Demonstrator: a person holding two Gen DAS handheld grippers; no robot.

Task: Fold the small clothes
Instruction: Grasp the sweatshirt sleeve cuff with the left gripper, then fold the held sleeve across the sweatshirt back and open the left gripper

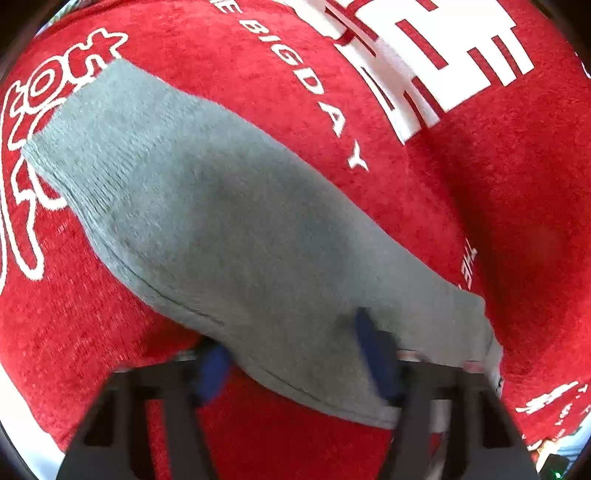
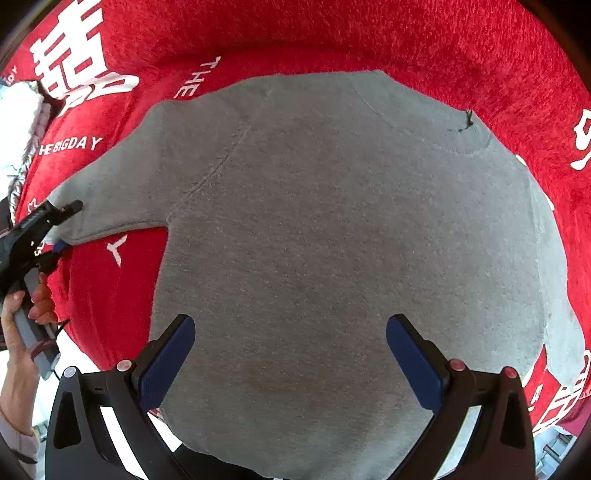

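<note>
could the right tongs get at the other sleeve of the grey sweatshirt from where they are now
Probably yes. The right tongs hang open over the body of the grey sweatshirt, and the far sleeve lies flat on the red cloth with nothing on it.

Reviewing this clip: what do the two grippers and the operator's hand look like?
Both the right gripper and the left gripper have black angular plastic frames and dark blue finger pads. The right one carries red and pale round markers. The bare left hand grips a grey handle above a pale sleeve cuff.
</note>
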